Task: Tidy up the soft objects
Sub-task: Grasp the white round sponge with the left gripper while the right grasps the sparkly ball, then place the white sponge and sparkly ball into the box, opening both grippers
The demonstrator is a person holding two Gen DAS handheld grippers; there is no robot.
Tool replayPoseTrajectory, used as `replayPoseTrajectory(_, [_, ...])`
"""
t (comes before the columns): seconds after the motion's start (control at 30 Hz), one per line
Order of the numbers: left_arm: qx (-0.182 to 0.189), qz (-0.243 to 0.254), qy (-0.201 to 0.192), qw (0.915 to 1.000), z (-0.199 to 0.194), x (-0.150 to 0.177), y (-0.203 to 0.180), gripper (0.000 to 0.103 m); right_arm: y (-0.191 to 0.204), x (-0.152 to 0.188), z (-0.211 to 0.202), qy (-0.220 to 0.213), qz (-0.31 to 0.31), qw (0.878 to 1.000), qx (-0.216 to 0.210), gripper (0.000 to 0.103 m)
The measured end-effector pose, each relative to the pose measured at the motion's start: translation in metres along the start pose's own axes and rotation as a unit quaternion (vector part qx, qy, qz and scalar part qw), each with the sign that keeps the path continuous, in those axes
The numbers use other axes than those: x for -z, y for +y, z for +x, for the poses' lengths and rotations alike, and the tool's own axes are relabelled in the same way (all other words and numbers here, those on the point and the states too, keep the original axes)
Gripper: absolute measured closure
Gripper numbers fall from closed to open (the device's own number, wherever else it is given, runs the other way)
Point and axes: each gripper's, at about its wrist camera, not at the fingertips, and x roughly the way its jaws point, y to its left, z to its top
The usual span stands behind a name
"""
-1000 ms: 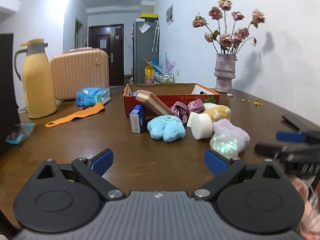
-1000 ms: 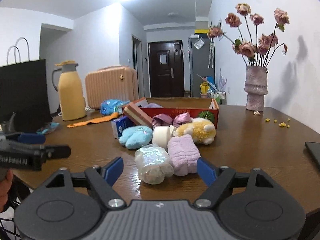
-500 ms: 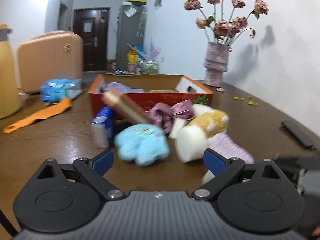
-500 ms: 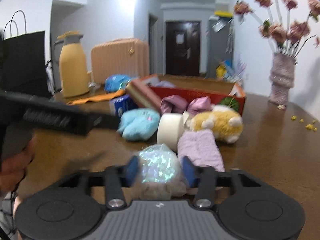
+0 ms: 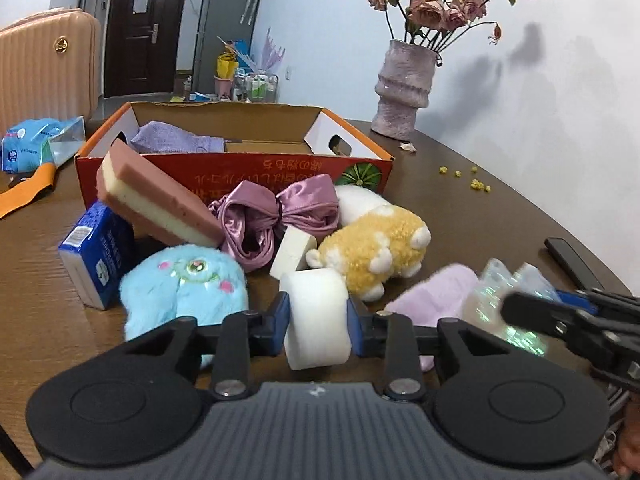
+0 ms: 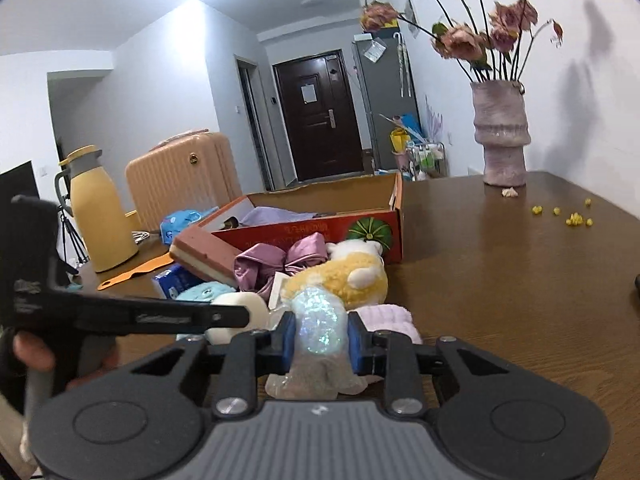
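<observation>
Both grippers have just closed, the left gripper (image 5: 317,320) squeezing the white sponge (image 5: 316,320) and the right gripper (image 6: 322,338) the shiny bag (image 6: 320,332) on the counter (image 6: 520,280), and the slippery bag might slide out when lifted.

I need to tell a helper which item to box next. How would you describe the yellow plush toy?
Find the orange cardboard box on the table. Just before its right corner, beside the purple satin bow, lies the yellow plush toy: the only yellow, curly-furred thing there, with white paws.
</observation>
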Motion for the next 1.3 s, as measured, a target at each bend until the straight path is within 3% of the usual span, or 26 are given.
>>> replayPoseTrajectory(0.07, [0.001,0.000,0.001,1.0000,-0.009,0.000,0.001,0.074,0.001,-0.003,0.002,-0.003,0.005,1.000,-0.007,0.078])
replayPoseTrajectory(0.3, [0.020,0.002,-0.060,0.9980,-0.057,-0.023,0.009,0.074,0.012,-0.032,0.003,-0.030,0.002,0.999,-0.042,0.078])
replayPoseTrajectory(0.5, [0.037,0.006,-0.081,0.9960,-0.053,-0.097,0.035,0.074,0.012,-0.091,0.042,-0.037,-0.017,0.998,-0.044,0.078])
replayPoseTrajectory(0.63, [0.033,0.003,-0.067,0.9972,-0.009,-0.168,0.052,0.074,0.001,-0.147,0.100,-0.014,-0.029,0.999,-0.044,0.078])
replayPoseTrajectory(0.83, [-0.033,0.002,0.004,0.9994,0.112,-0.245,0.075,0.073,-0.017,-0.210,0.222,0.038,-0.058,0.998,0.007,0.078])
replayPoseTrajectory(0.97, [-0.034,-0.041,0.074,0.9958,0.189,-0.262,0.101,0.073,-0.036,-0.225,0.307,0.088,-0.054,0.994,0.046,0.078])
replayPoseTrajectory(1.07, [-0.056,-0.032,0.092,0.9936,0.226,-0.262,0.108,0.072,-0.045,-0.222,0.355,0.125,-0.066,0.987,0.076,0.077])
replayPoseTrajectory(1.13, [-0.054,-0.037,0.110,0.9918,0.243,-0.261,0.113,0.072,-0.048,-0.217,0.373,0.139,-0.067,0.984,0.090,0.068])
replayPoseTrajectory(1.17, [-0.046,-0.036,0.120,0.9910,0.250,-0.260,0.113,0.063,-0.049,-0.215,0.379,0.146,-0.065,0.982,0.096,0.068])
replayPoseTrajectory(1.2, [-0.040,-0.036,0.128,0.9903,0.254,-0.257,0.113,0.042,-0.049,-0.213,0.385,0.154,-0.066,0.981,0.100,0.065])
replayPoseTrajectory(1.23, [-0.042,-0.036,0.135,0.9892,0.257,-0.257,0.112,0.036,-0.049,-0.210,0.388,0.162,-0.070,0.979,0.101,0.057])
replayPoseTrajectory(1.3, [-0.055,-0.025,0.126,0.9902,0.255,-0.253,0.111,0.035,-0.049,-0.205,0.390,0.165,-0.072,0.977,0.110,0.053])
